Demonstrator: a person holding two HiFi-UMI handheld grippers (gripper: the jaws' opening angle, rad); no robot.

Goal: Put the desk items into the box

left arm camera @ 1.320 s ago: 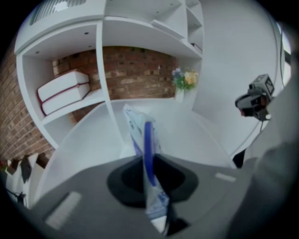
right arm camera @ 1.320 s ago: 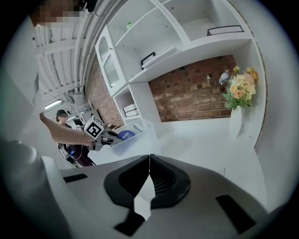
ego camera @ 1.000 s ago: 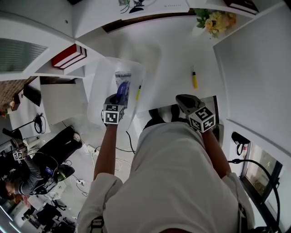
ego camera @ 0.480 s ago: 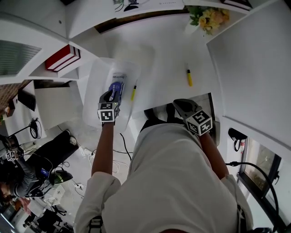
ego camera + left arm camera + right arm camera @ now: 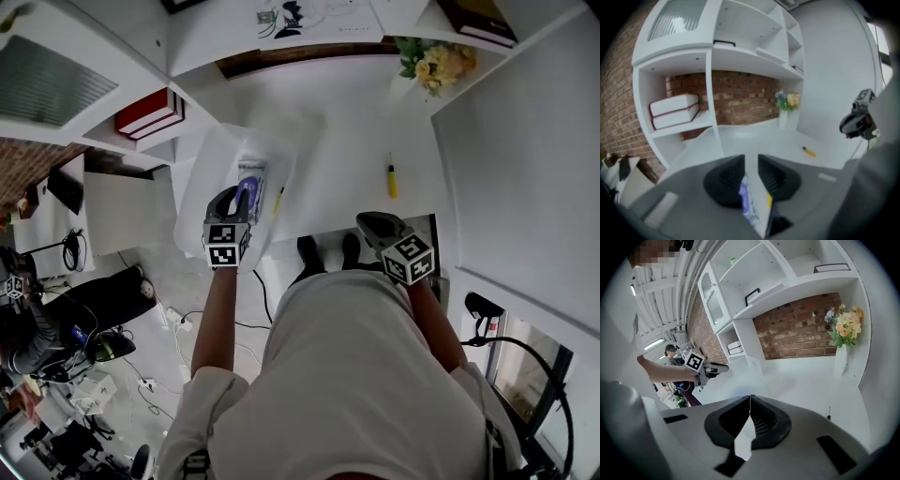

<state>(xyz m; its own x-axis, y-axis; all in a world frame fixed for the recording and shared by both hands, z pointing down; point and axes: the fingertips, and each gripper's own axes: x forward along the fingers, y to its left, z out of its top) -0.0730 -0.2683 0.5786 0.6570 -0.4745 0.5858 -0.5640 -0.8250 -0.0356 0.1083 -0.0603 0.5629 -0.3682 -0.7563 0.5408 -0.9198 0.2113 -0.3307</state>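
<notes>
A clear plastic box [image 5: 211, 169] stands at the desk's left end. In it lie a blue packet [image 5: 250, 178] and a yellow pen [image 5: 279, 200]. My left gripper [image 5: 234, 199] hangs over the box's near end; its jaws have just been opening. In the left gripper view the left gripper [image 5: 751, 161] is open, and the blue packet [image 5: 746, 204] shows through the gap, lying below, not pinched. A yellow marker [image 5: 392, 176] lies on the white desk [image 5: 347, 131], ahead of my right gripper [image 5: 375, 225]. The right gripper [image 5: 750, 401] is shut and holds nothing.
A vase of flowers [image 5: 433, 64] stands at the desk's back right corner. Red-edged books [image 5: 150, 112] lie on a shelf left of the box. Below the desk's left end are cables and a seated person [image 5: 37, 337]. A white wall [image 5: 525, 159] bounds the right.
The left gripper has let go of the blue packet and lifted away from it; the packet stays in the box. The right gripper has not moved.
</notes>
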